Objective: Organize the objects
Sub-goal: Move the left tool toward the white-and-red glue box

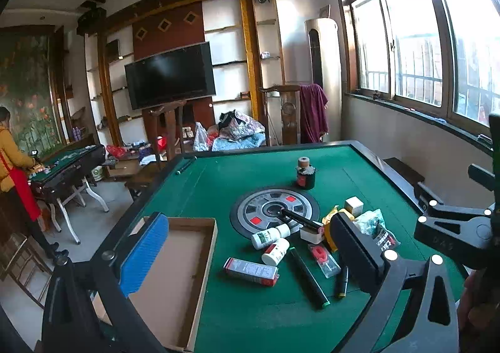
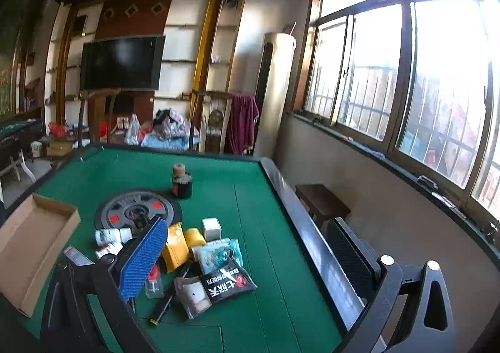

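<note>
Left gripper [image 1: 247, 262] and right gripper [image 2: 250, 262] are held wide apart, empty, above the green felt table [image 1: 218, 184]. Nothing is sorted yet; a white pill bottle [image 1: 275, 251] probably gets lifted first into the shallow cardboard box [image 1: 175, 259].

A shallow open cardboard box [image 1: 175, 262] lay empty at the left edge of the green desk [image 1: 237, 171]. Right of the box lay a loose heap: two white bottles [image 1: 270, 237] on their sides, a red-and-white carton [image 1: 251, 271] lying flat just beside them, a long black stick [image 1: 307, 278], a yellow pouch [image 2: 176, 246], a small white cube box [image 2: 212, 228] and a black packet [image 2: 226, 284]. Well beyond the heap, farther from the box, a dark jar [image 1: 305, 173] stood upright.
</note>
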Available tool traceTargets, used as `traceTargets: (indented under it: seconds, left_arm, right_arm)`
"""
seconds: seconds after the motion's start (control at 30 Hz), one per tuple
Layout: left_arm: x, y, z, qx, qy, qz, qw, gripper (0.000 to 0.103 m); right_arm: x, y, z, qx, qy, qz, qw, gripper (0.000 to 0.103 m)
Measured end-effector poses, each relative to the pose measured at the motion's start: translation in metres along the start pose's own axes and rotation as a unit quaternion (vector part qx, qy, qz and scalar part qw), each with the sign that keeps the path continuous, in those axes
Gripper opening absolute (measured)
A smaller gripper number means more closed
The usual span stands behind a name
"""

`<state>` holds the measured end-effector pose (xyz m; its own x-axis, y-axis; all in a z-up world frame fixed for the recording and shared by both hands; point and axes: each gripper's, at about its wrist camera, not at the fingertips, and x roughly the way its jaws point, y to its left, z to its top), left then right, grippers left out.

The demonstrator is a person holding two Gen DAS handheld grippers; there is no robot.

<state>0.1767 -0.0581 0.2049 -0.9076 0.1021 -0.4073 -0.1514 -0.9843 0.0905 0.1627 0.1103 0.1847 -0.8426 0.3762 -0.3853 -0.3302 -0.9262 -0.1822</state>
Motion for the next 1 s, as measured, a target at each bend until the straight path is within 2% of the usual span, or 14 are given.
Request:
traceTargets:
  seconds: [0.17, 0.3, 0.43, 0.5, 0.57, 0.7, 0.83, 0.87, 1.0]
  left_arm:
    - [0.042, 0.007, -0.005, -0.009, 0.045, -0.002, 0.9989, 0.103]
    - [0.081, 0.021, -0.023, -0.016, 0.084, 0.025, 0.9960, 0.103]
    - [0.124, 0.048, -0.049, -0.048, 0.147, 0.032, 0.9874, 0.103]
    - [0.139, 0.052, -0.058, -0.051, 0.160, 0.038, 0.9850, 0.103]
    - [0.152, 0.050, -0.066, -0.049, 0.172, 0.033, 0.9832, 0.102]
    - [0.166, 0.039, -0.075, -0.047, 0.201, -0.005, 0.9785, 0.096]
    - [0.184, 0.033, -0.088, -0.086, 0.248, -0.004, 0.9650, 0.096]
    - [0.193, 0.031, -0.093, -0.098, 0.267, 0.000, 0.9589, 0.096]
    - [0.216, 0.025, -0.105, -0.106, 0.285, 0.015, 0.9524, 0.096]
  right_arm:
    - [0.034, 0.005, -0.013, -0.016, 0.044, -0.013, 0.999, 0.103]
    - [0.059, 0.003, -0.021, -0.012, 0.073, -0.001, 0.997, 0.103]
    - [0.077, -0.007, -0.034, 0.033, 0.095, 0.047, 0.994, 0.103]
    - [0.079, -0.008, -0.039, 0.043, 0.094, 0.069, 0.992, 0.103]
    - [0.084, 0.001, -0.042, 0.028, 0.099, 0.077, 0.992, 0.103]
    - [0.092, 0.017, -0.050, 0.002, 0.114, 0.095, 0.989, 0.103]
    - [0.105, 0.018, -0.053, 0.011, 0.134, 0.112, 0.984, 0.103]
    - [0.108, 0.018, -0.055, 0.015, 0.139, 0.115, 0.983, 0.103]
    - [0.114, 0.017, -0.061, 0.031, 0.156, 0.126, 0.979, 0.103]
